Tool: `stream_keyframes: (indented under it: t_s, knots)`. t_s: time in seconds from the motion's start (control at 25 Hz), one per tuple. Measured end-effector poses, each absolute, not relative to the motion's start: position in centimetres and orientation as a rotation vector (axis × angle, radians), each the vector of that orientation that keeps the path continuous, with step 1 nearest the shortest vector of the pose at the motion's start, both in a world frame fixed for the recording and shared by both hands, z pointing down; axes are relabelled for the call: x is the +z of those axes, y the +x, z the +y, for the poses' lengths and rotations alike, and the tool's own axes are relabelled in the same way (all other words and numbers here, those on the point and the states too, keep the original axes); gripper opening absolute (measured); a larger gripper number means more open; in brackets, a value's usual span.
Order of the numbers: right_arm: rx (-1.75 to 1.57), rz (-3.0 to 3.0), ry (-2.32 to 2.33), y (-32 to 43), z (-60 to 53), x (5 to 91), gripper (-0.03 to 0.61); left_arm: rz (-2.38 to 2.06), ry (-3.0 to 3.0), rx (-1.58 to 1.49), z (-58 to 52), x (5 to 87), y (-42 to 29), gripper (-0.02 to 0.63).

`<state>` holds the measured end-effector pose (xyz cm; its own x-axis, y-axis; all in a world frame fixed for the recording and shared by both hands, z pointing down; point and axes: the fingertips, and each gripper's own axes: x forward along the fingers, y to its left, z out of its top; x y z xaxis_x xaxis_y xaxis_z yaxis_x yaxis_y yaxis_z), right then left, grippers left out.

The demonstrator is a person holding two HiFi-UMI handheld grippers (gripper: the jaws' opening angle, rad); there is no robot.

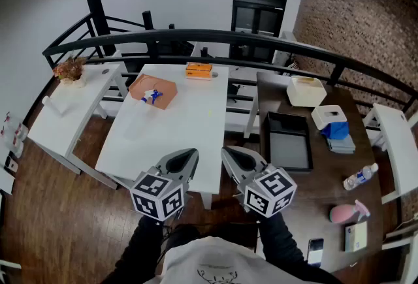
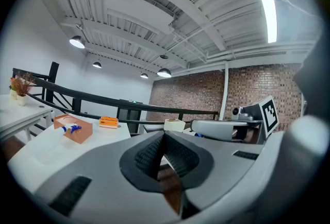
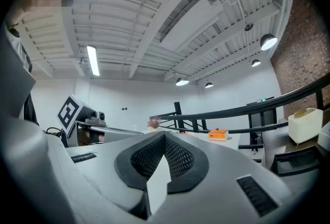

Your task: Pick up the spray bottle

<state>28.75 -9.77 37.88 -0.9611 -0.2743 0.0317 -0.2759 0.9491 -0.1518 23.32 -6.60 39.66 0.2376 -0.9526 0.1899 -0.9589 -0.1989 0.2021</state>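
Grippers first: saw the left gripper (image 1: pixel 189 156) (image 2: pixel 164 135) with jaws clenched tip to tip on nothing, and the right gripper (image 1: pixel 228 154) (image 3: pixel 165 136) with jaws pressed together likewise, bare. Found both side by side at the near edge of the long white rectangular desk (image 1: pixel 176 139), aimed toward its far end.

Spotted the small white-and-blue spray bottle (image 1: pixel 151 97) (image 2: pixel 72 128) well apart from both grippers, lying on its side atop the flat brown cardboard box (image 1: pixel 166 88) at the desk's far left corner. Read its long axis as running roughly across the desk, bluer end toward the right in the head view; could not make out the nozzle.

Noted a small orange box (image 1: pixel 198 70) on the far edge, near the cardboard. Noted also, on the dark brown desk (image 1: pixel 313 178) to the right, a pink bottle-shaped thing (image 1: pixel 343 213) lying flat.
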Motion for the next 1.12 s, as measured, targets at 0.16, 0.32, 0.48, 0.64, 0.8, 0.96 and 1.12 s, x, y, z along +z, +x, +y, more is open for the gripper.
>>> stream_keyframes:
  t_s: [0.16,0.32,0.48,0.64,0.8,0.96,1.12]
  knots:
    - [0.233,-3.092,0.396,24.6,-10.0,38.4,-0.032,-1.805,2.234,0.026,-7.5,40.0,19.3,-0.008]
    - [0.228,-3.077,0.374,18.3,-11.1,39.4,-0.032,-1.832,2.232,0.018,-9.4,40.4,13.1,-0.008]
    - [0.227,-3.052,0.352,9.8,-12.5,40.2,-0.032,-1.831,2.215,0.024,-11.6,41.3,4.5,-0.009]
    - [0.231,-3.039,0.369,0.7,-14.3,40.0,-0.032,-1.817,2.212,0.062,-13.9,42.1,-4.5,-0.008]
    - [0.247,-3.02,0.4,-7.3,-16.2,40.0,-0.032,-1.786,2.199,0.085,-15.9,43.1,-13.0,-0.008]
    - [0.274,-2.983,0.452,-13.4,-17.9,40.7,-0.032,-1.73,2.2,0.116,-18.4,44.4,-19.7,-0.008]
    - [0.295,-2.952,0.479,-17.9,-19.3,41.5,-0.032,-1.747,2.159,0.186,-21.1,46.2,-25.2,-0.008]
